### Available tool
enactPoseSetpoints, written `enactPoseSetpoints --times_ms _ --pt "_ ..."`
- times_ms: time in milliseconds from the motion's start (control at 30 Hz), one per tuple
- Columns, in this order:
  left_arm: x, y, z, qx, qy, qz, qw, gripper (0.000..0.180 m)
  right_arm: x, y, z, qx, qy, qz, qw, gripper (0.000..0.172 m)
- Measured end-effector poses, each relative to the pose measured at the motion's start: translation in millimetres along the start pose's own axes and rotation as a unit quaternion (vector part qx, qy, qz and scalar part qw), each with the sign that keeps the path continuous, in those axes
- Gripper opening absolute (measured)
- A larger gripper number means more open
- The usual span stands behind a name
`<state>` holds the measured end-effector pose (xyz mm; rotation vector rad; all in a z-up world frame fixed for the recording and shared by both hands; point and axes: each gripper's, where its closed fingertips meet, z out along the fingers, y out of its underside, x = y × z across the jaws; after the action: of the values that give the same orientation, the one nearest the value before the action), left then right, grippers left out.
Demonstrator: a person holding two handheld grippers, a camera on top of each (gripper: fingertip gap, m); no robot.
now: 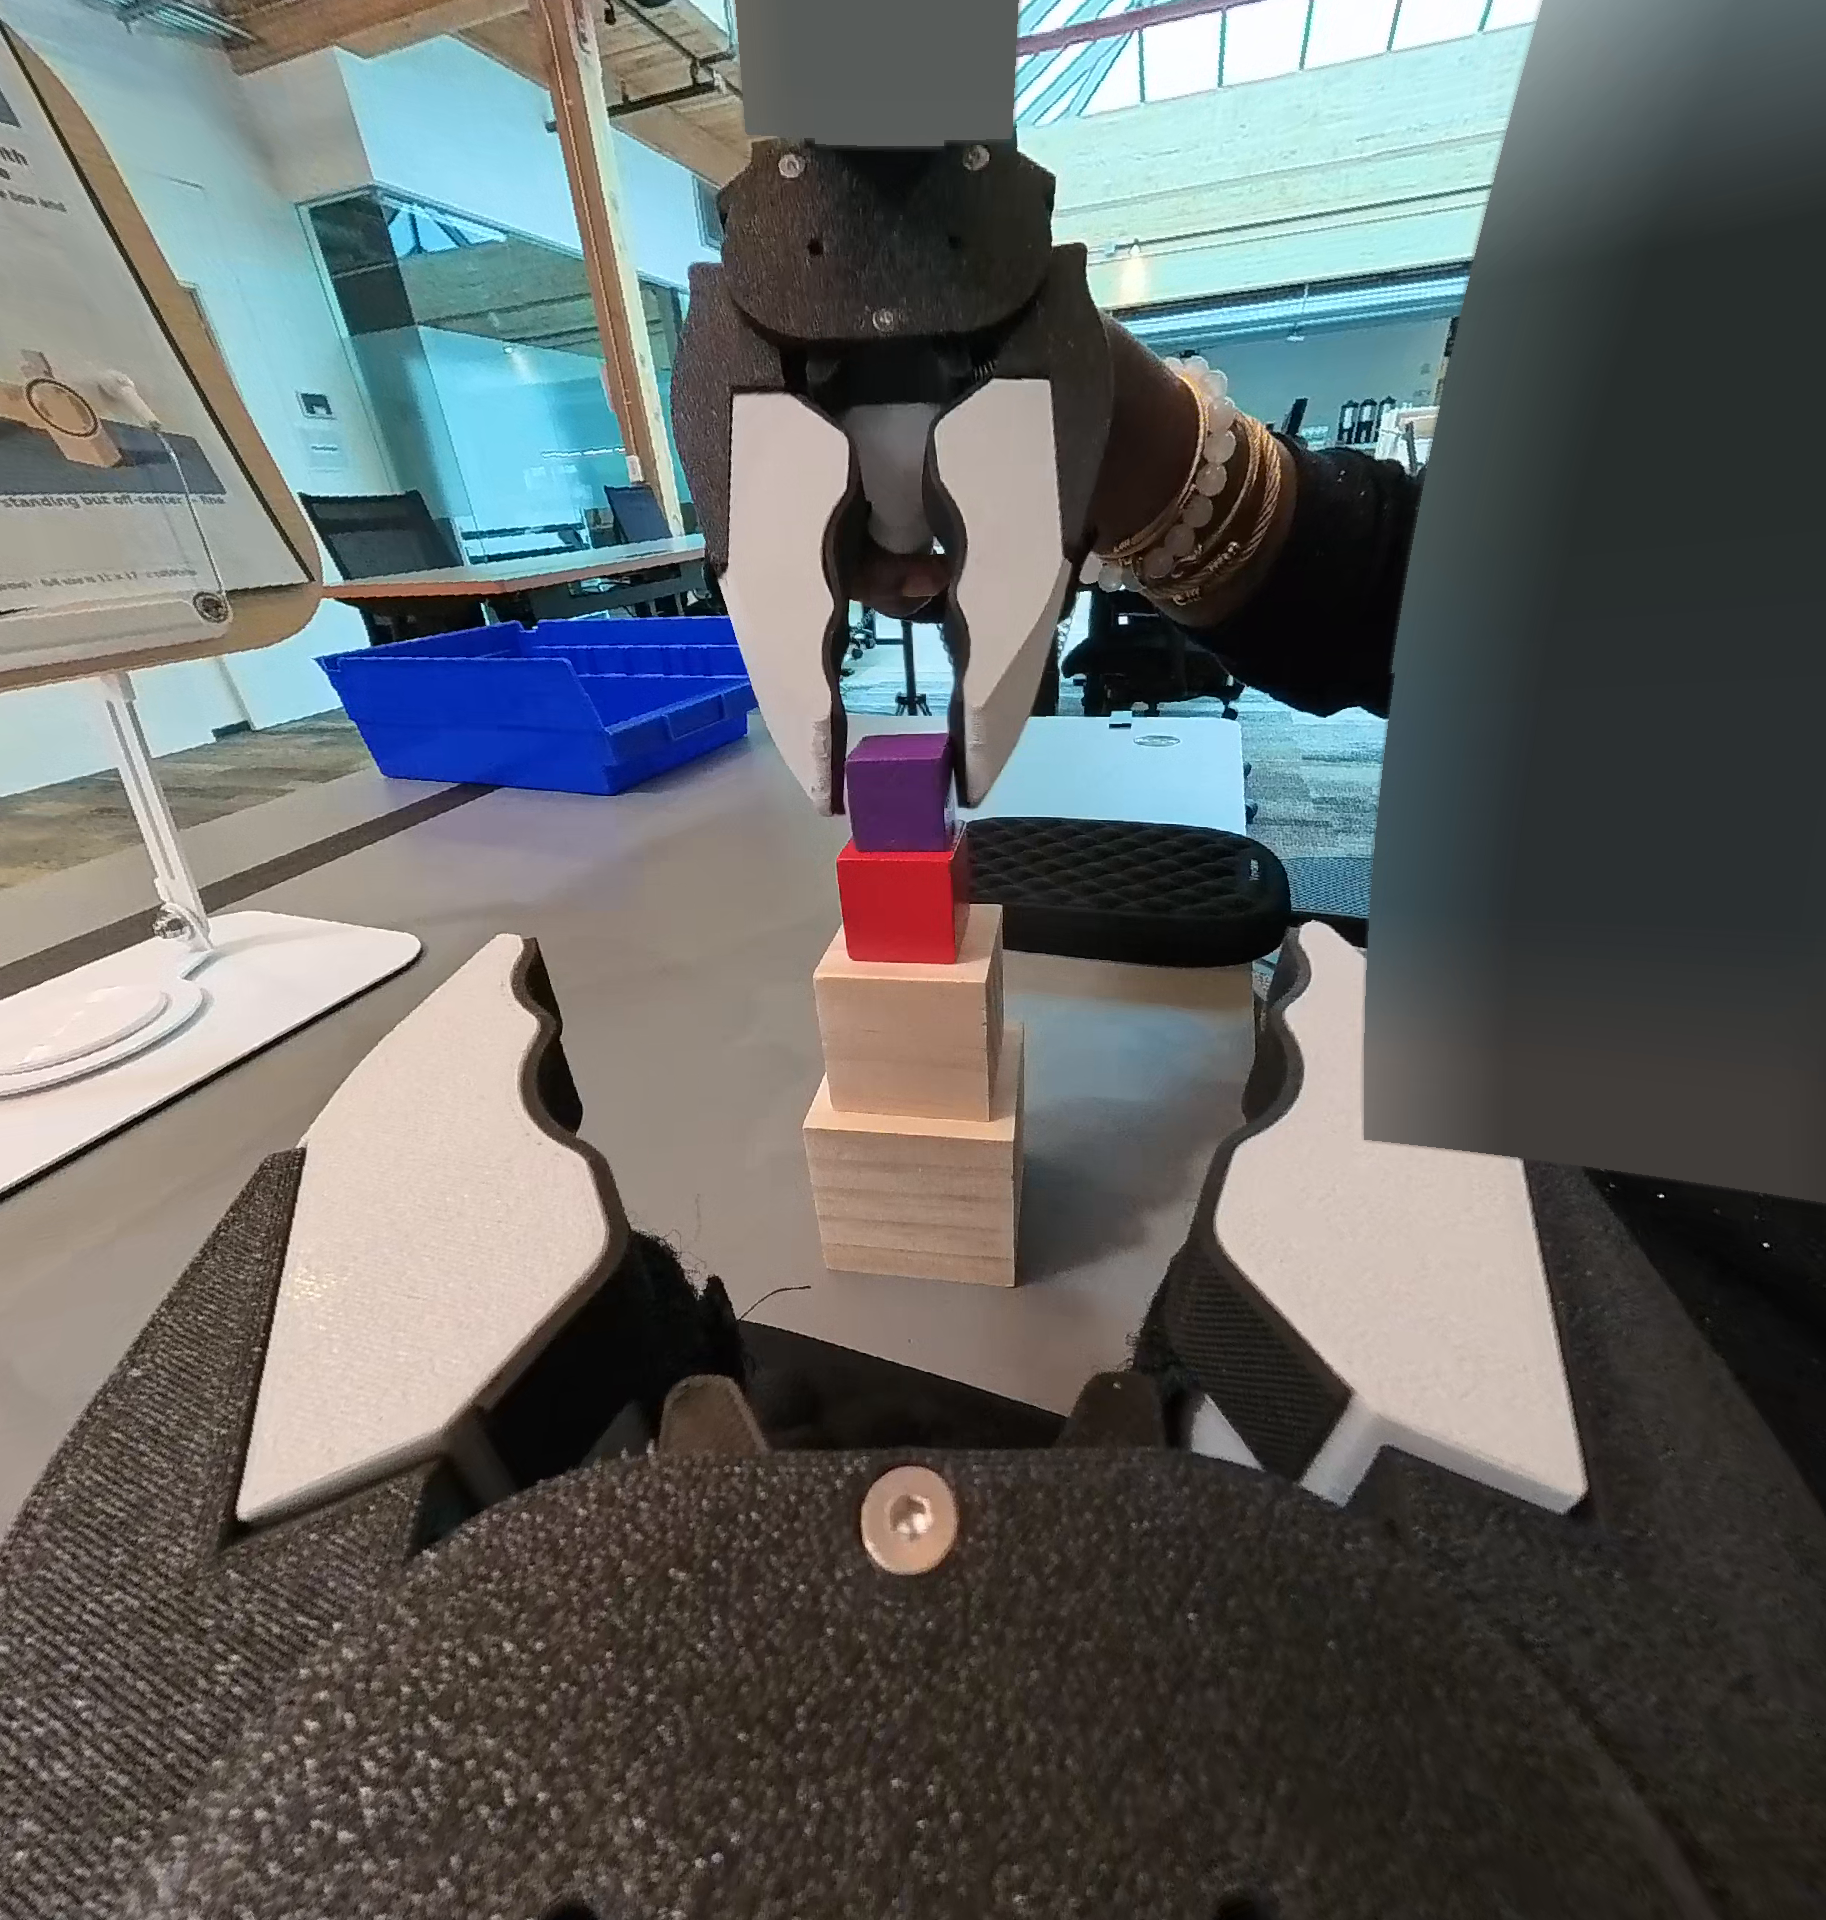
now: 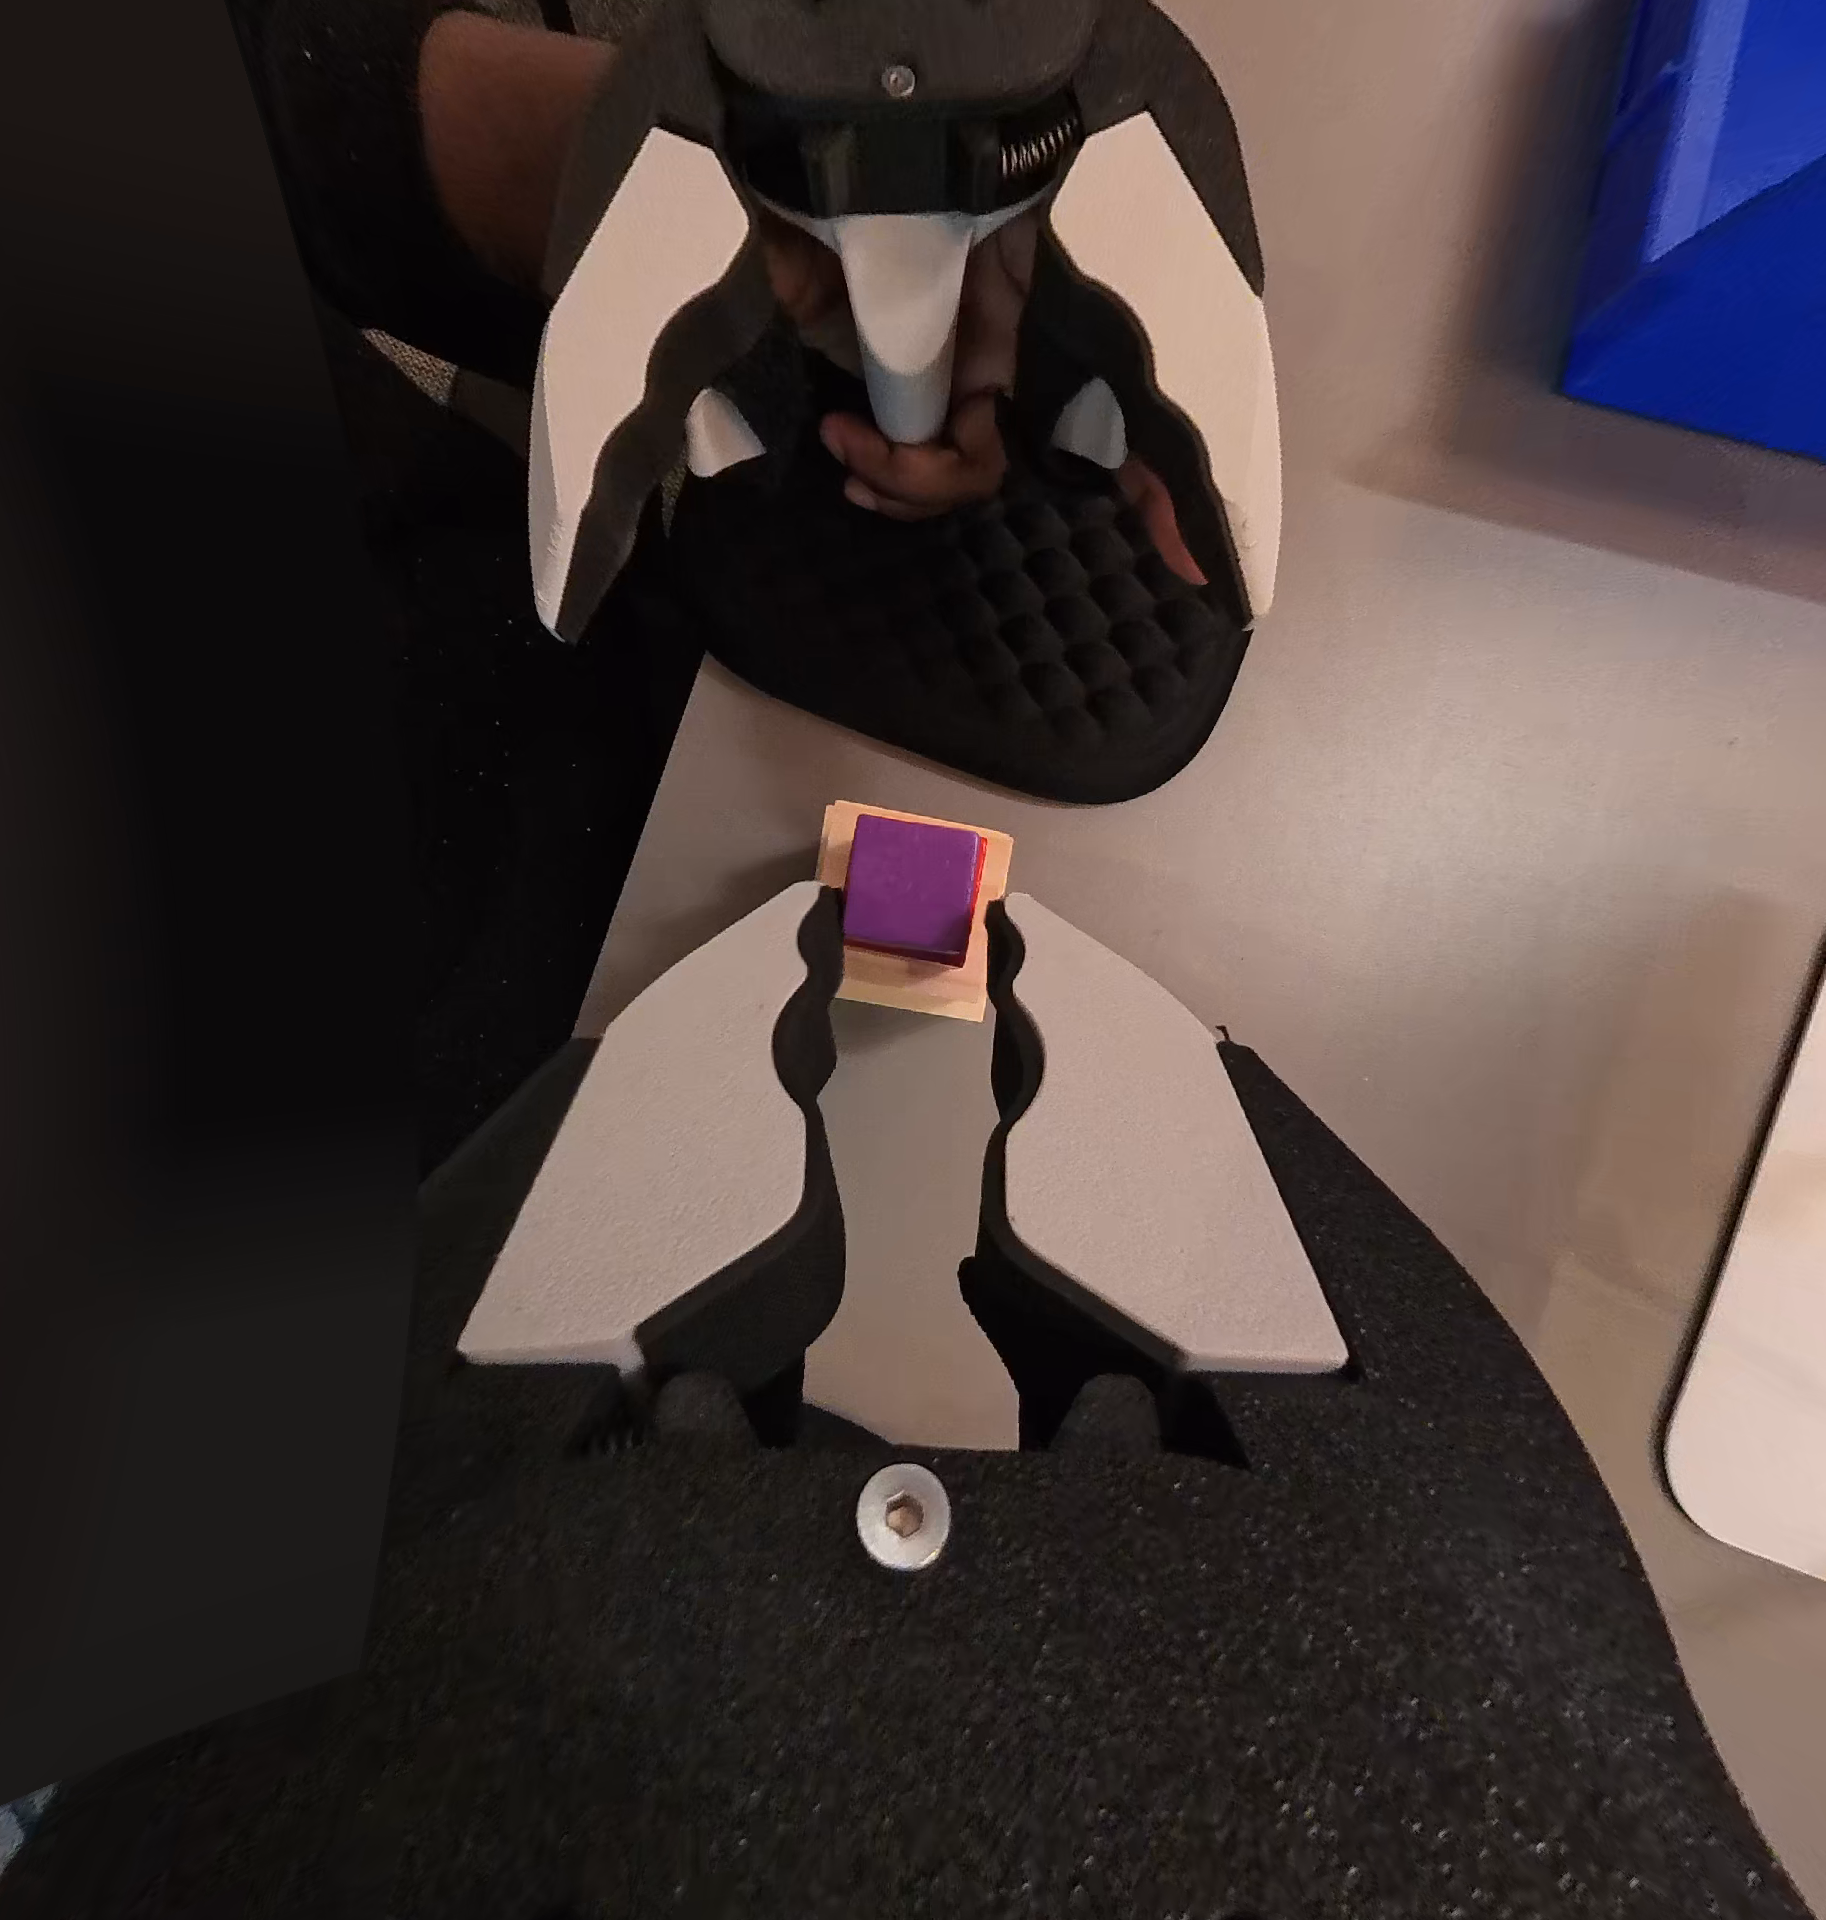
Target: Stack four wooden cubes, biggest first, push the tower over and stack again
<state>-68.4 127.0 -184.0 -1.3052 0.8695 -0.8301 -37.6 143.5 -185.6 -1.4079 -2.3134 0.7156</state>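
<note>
The right gripper (image 1: 901, 800) points down over a stack of 4 cubes near the counter (image 1: 597, 935) edge, its jaws just parted around the small purple wooden cube (image 1: 898, 795) on top, a slim gap on one side. Below sit a red cube (image 1: 901, 902) and 2 pale wooden cubes (image 1: 914, 1122). The left gripper (image 1: 909, 1039) holds its jaws wide open beside the stack, gripping nothing. A black quilted pad (image 1: 1127, 883) lies behind.
</note>
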Motion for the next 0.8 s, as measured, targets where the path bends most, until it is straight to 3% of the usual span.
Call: enactPoseSetpoints --times_ms 400,533,667,800 --pt "0 0 0 0.001 0.000 -0.001 1.000 0.126 -1 -3 1 0.004 0.000 0.004 1.000 0.025" --pt "0 0 0 0.000 -0.001 -0.001 1.000 0.126 1 -7 -2 0.020 0.007 0.007 1.000 0.033" --pt "-1 0 0 0.001 -0.002 -0.003 1.000 0.126 6 -15 -13 0.060 0.044 0.011 0.997 0.063" --pt "-1 0 0 0.001 -0.002 -0.004 1.000 0.125 19 -28 -34 0.159 0.138 0.019 0.977 0.125"
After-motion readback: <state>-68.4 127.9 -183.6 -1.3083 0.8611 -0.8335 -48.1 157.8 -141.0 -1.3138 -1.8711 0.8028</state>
